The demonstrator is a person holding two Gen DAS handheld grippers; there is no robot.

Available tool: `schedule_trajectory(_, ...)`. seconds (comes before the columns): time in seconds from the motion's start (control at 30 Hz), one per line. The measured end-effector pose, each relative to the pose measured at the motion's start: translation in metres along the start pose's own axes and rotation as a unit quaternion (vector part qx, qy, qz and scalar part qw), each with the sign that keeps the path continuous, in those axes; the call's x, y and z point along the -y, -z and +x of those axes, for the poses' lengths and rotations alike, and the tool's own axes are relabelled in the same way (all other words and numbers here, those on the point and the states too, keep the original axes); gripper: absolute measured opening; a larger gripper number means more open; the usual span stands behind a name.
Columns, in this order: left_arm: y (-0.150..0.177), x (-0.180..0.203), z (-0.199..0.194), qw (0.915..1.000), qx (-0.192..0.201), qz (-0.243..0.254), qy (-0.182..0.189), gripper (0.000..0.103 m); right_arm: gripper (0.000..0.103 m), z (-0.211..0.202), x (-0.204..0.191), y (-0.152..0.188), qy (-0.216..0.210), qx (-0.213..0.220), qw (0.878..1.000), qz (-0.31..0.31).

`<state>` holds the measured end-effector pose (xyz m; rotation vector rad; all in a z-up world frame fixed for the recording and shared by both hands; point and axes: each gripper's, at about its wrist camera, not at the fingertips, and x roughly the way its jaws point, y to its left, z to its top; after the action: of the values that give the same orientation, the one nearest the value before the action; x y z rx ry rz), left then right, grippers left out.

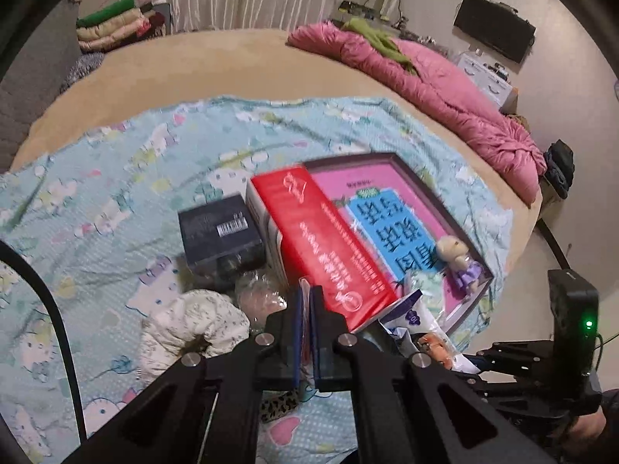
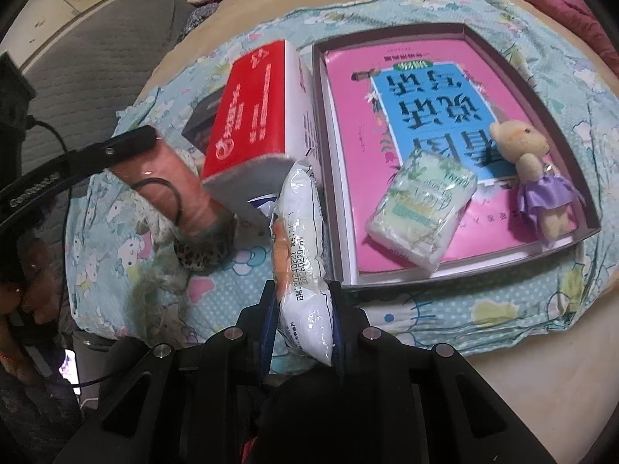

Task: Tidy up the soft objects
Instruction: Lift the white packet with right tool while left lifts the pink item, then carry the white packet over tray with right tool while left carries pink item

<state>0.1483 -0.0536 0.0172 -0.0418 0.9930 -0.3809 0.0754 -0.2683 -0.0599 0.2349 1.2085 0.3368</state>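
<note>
Right gripper (image 2: 303, 319) clamps the white crinkly plastic packet (image 2: 305, 270) just left of the dark shallow cardboard tray (image 2: 390, 31), likely bound there beside the plush bear (image 2: 536, 174). Left gripper (image 1: 305, 301) is fully closed near the tray's left; whether it pinches anything I can't tell.

I see the red box (image 2: 251, 116) walling the tray's (image 2: 390, 34) left side (front rim open); blanket (image 1: 96, 201) left lies free.

Right claw (image 2: 303, 305) clamped on a white plastic pouch (image 2: 305, 270), dark tray (image 2: 456, 282) just beyond holding a pink book (image 2: 387, 116), green tissue pack (image 2: 423, 208) and small bear toy (image 2: 534, 170), red-and-white box (image 2: 255, 116) left, left claw (image 2: 154, 135) apparently gripping a pinkish bundle (image 2: 182, 189)
</note>
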Motion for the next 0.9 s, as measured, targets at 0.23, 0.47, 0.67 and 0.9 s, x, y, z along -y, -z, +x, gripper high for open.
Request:
schedule_trajectory(0.23, -0.015, 0.023, -0.036, 0.9992, 0.038, 0.014, -0.005, 0.004, 0.025, -0.030, -0.001, -0.007, 0.002, 0.037, 0.999, 0.001)
schedule_trajectory(0.47, -0.027, 0.053, -0.052, 0.9977, 0.061, 0.029, -0.002, 0.004, 0.025, -0.061, 0.008, -0.014, 0.009, 0.080, 0.997, 0.007)
schedule_trajectory(0.67, -0.034, 0.080, -0.056, 0.9962, 0.078, 0.040, 0.006, 0.004, 0.025, -0.084, 0.015, -0.019, 0.015, 0.112, 0.994, 0.014)
schedule_trajectory(0.9, -0.043, 0.102, -0.054, 0.9952, 0.086, 0.045, 0.016, 0.004, 0.025, -0.122, 0.028, -0.023, 0.026, 0.161, 0.986, 0.024)
